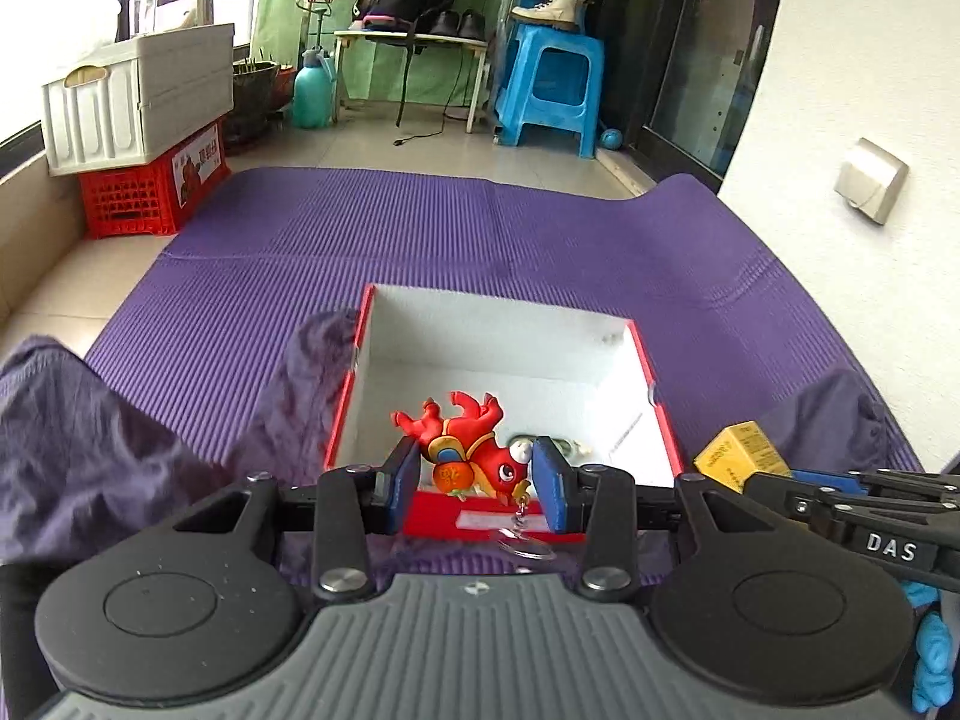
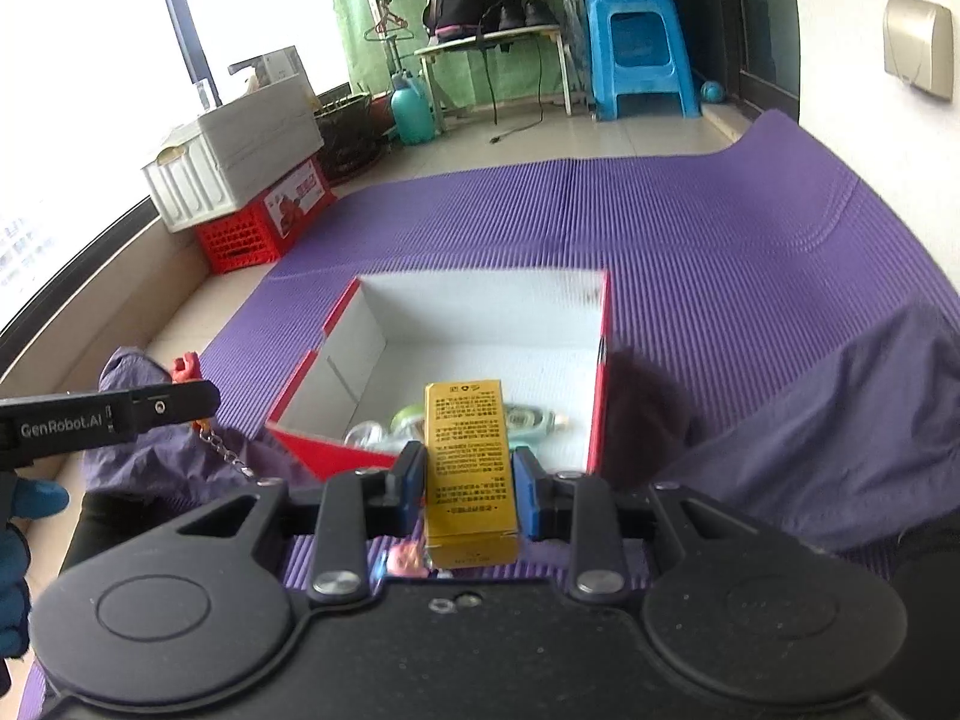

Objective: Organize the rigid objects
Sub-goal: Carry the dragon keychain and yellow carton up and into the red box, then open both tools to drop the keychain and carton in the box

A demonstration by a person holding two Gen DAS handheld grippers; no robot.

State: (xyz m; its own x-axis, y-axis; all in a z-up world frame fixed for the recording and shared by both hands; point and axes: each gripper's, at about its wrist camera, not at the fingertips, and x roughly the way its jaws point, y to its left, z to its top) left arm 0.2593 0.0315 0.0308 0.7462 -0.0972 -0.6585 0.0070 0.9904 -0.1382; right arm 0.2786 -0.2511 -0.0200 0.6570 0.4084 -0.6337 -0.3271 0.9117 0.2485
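Both grippers were held above the near edge of the red box (image 2: 594, 396), tilted downward toward its white inside. The left gripper (image 1: 474, 480) hung over the box's near wall. The right gripper (image 2: 468, 480) sat beside it, on the box's near right side; in the left wrist view it reached in from the right edge with the yellow carton (image 1: 741, 456) showing at its tip. A blue-gloved hand (image 2: 18, 546) showed at the left edge of the right wrist view.

The box lay open on the purple mat (image 1: 420, 240). On its floor, close to the near wall, lay a pale green tape dispenser (image 2: 528, 420) and a clear item too blurred to name.

The left gripper's blue pads (image 1: 555, 489) were narrowly set and clamped a red toy animal (image 1: 468, 444) upside down, its keychain ring (image 1: 528, 546) dangling below. The right gripper's fingers (image 2: 408, 480) were also narrow, pressing both sides of the yellow carton, which stood upright over the box's near edge.
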